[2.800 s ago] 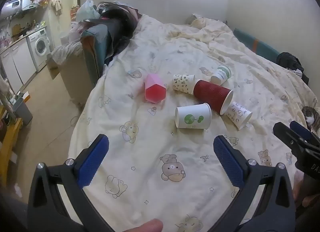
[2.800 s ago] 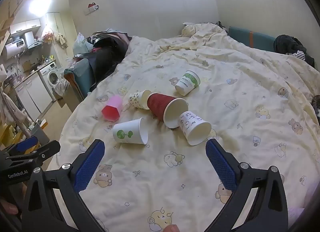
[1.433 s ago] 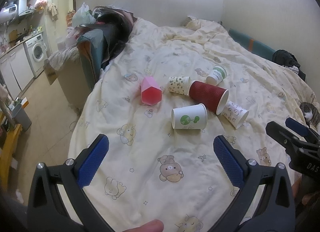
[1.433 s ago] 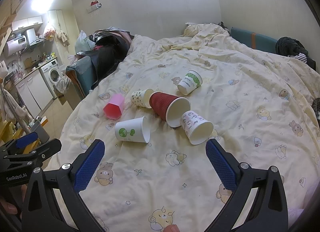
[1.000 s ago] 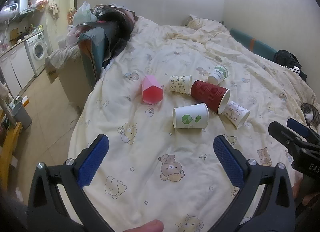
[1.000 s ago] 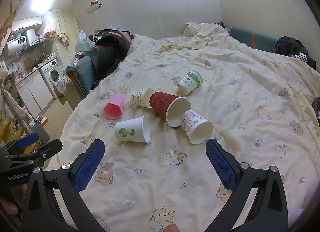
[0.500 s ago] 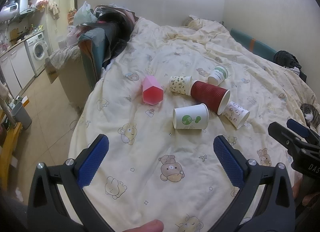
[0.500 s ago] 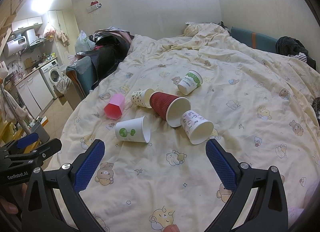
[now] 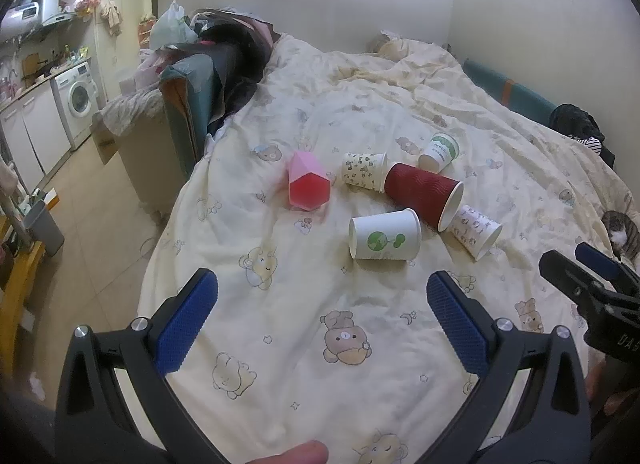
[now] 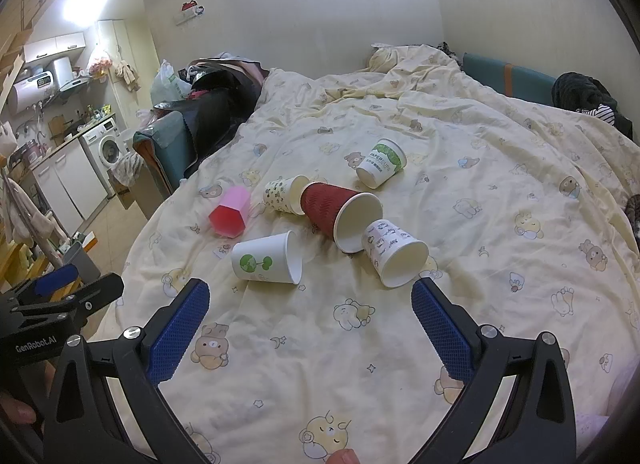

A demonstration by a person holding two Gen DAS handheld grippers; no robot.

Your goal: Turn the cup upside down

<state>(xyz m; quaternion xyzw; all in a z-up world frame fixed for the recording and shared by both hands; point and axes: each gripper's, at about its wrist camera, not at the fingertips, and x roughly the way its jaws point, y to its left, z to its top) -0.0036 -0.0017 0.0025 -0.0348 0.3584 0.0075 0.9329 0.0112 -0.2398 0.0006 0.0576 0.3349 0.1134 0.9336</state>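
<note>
Several cups lie on their sides on a cream bear-print bed cover point(image 9: 320, 328). A white cup with a green tree print point(image 9: 385, 235) point(image 10: 267, 258) lies nearest. Behind it lie a large red ribbed cup point(image 9: 423, 193) point(image 10: 340, 214), a small patterned cup point(image 9: 475, 230) point(image 10: 394, 251), a spotted cup point(image 9: 364, 170) point(image 10: 285, 194), a green-banded white cup point(image 9: 439, 151) point(image 10: 381, 162) and a pink faceted cup point(image 9: 307, 183) point(image 10: 231, 216). My left gripper point(image 9: 322, 316) is open and empty, short of the cups. My right gripper point(image 10: 310, 318) is open and empty, just before the tree-print cup and the patterned cup.
A teal chair piled with dark clothes point(image 9: 204, 92) stands at the bed's left edge. A kitchen with a washing machine point(image 9: 80, 100) lies far left. A cat point(image 9: 620, 232) rests at the right edge. A teal headboard point(image 10: 516, 84) runs along the far wall.
Both gripper views have drifted slightly. The cups have not moved and both grippers stay open.
</note>
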